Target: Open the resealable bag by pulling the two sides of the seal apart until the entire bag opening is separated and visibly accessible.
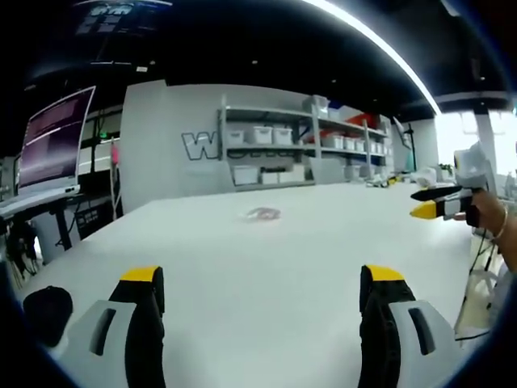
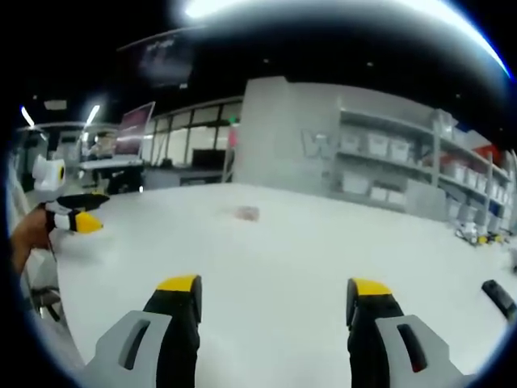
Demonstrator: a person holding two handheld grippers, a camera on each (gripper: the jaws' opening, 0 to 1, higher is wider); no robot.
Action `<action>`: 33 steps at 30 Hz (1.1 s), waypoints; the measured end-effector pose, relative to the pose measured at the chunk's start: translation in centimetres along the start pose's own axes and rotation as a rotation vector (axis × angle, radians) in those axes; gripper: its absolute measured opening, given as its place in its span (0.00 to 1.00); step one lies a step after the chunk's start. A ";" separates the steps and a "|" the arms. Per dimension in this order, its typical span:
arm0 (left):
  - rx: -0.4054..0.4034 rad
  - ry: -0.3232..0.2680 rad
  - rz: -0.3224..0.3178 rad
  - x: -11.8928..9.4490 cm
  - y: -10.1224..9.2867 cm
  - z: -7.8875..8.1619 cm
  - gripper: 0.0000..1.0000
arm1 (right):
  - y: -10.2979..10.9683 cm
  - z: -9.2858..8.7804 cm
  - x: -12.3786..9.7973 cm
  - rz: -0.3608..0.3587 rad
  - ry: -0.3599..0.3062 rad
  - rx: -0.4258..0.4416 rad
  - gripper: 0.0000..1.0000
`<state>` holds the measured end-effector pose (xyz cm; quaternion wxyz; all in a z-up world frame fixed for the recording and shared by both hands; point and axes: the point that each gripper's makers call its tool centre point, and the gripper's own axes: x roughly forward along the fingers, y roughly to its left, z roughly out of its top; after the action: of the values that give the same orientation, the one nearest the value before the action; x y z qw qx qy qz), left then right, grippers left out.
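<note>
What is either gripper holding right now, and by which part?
Nothing is held. The left gripper and right gripper both stand open above the white table; the bag lies untouched farther out on it.

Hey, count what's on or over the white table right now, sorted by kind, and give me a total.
Small clear resealable bag with pinkish contents lying on the white table: 1
Yellow-tipped two-jaw grippers held over the table, jaws apart: 2, left gripper and right gripper
Small dark object at the table's edge, too blurred to identify: 1
Total: 4
</note>
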<state>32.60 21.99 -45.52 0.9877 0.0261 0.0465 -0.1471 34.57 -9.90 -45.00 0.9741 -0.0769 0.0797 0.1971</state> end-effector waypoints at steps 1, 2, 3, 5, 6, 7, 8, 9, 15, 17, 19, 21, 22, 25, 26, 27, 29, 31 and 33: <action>0.000 -0.001 0.000 0.0 0.0 0.0 0.99 | 0.0 0.0 0.0 0.000 0.000 -0.001 0.74; 0.001 -0.002 0.001 0.0 0.0 0.1 0.99 | 0.0 0.0 0.0 0.000 0.000 0.000 0.74; 0.002 -0.001 0.000 0.0 0.0 0.1 0.98 | -0.1 -0.1 -0.1 0.000 0.000 0.002 0.74; 0.003 0.000 -0.001 0.0 -0.2 0.1 0.98 | -0.1 -0.1 -0.1 0.000 -0.001 0.003 0.74; 0.004 0.000 -0.003 0.0 -0.2 0.1 0.98 | -0.1 -0.1 -0.1 -0.001 -0.001 0.003 0.74; 0.005 0.000 -0.004 0.1 -0.3 0.1 0.98 | -0.2 -0.1 -0.1 -0.002 -0.001 0.003 0.74; 0.005 0.000 -0.005 0.1 -0.4 0.1 0.98 | -0.2 -0.1 -0.2 -0.002 -0.002 0.004 0.74; 0.006 -0.001 -0.006 0.1 -0.4 0.2 0.98 | -0.2 -0.1 -0.2 -0.002 -0.002 0.004 0.74; 0.010 -0.004 -0.006 0.2 -0.4 0.4 0.98 | -0.2 -0.1 -0.2 -0.002 -0.004 0.005 0.74; 0.013 -0.003 -0.006 0.2 -0.4 0.4 0.98 | -0.2 0.0 -0.2 -0.001 -0.005 0.005 0.74; 0.014 -0.003 -0.004 0.2 -0.4 0.4 0.98 | -0.2 0.0 -0.1 0.000 -0.006 0.004 0.74; 0.015 -0.003 -0.002 0.2 -0.3 0.4 0.98 | -0.1 0.1 -0.1 0.001 -0.007 0.003 0.74; 0.016 -0.003 -0.001 0.2 -0.3 0.4 0.98 | -0.1 0.1 -0.1 0.002 -0.007 0.003 0.74; 0.017 -0.002 0.000 0.1 -0.2 0.4 0.98 | 0.0 0.1 0.0 0.004 -0.006 0.000 0.74; 0.016 -0.003 0.001 0.1 -0.2 0.4 0.98 | 0.0 0.1 0.0 0.004 -0.006 0.000 0.74; 0.016 -0.005 0.001 0.1 -0.2 0.4 0.98 | 0.0 0.1 0.0 0.005 -0.006 0.000 0.74; 0.016 -0.006 0.002 0.1 -0.1 0.5 0.98 | 0.0 0.2 0.0 0.004 -0.007 -0.002 0.74; 0.017 -0.008 0.003 0.1 -0.1 0.5 0.98 | 0.1 0.2 0.0 0.004 -0.008 -0.002 0.74; 0.017 -0.009 0.004 0.0 0.0 0.5 0.97 | 0.1 0.3 0.0 0.005 -0.010 -0.004 0.74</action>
<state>32.66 21.92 -45.01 0.9879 0.0340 0.0406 -0.1457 34.52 -9.78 -44.74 0.9738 -0.0777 0.0748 0.2000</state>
